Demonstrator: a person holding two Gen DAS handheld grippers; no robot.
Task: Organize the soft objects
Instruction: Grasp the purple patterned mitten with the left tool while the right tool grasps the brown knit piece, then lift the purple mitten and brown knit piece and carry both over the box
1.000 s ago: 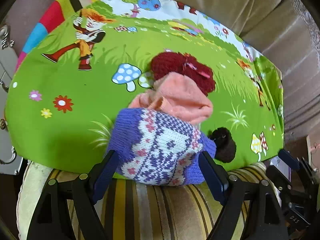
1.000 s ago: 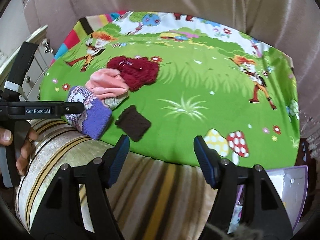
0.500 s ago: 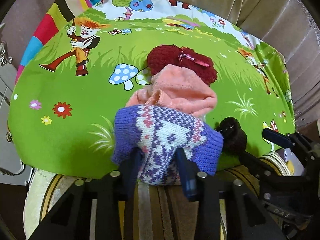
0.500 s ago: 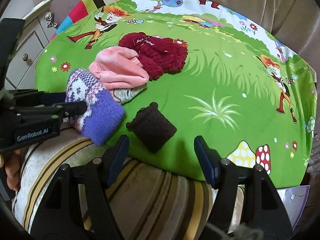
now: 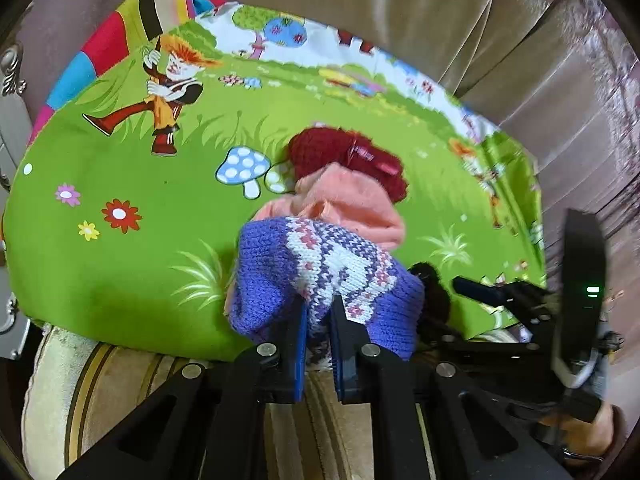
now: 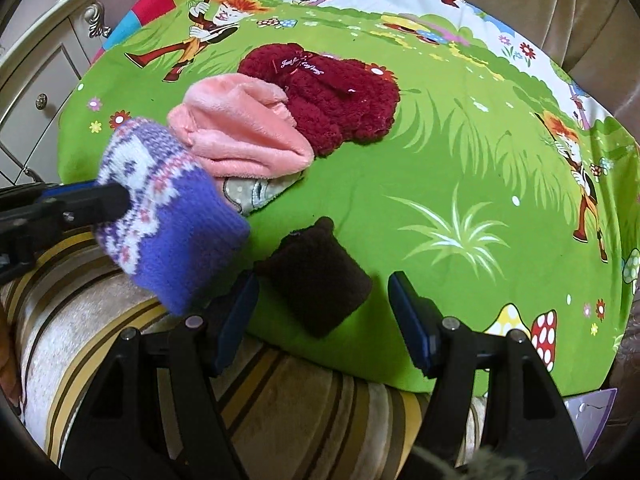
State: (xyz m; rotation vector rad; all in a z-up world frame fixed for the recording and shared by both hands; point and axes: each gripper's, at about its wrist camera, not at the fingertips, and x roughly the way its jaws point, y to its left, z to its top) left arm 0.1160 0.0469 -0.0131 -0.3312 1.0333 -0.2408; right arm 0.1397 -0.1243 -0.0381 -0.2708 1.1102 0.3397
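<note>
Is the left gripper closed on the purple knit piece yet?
Yes, shut: the left gripper has its blue pads nearly together, pinching the edge of the purple knit piece.

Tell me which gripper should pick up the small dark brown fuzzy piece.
Right. The right gripper is open, and the dark brown fuzzy piece lies on the green cartoon cloth just ahead of its fingers. The left gripper is already shut on the purple patterned knit hat.

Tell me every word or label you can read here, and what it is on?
White cursive stitching on the dark red fluffy knitted hat: begins "Just", the rest too blurred to read.
Pink tag on that hat, left view: unreadable.
Nothing else carries readable text.
</note>
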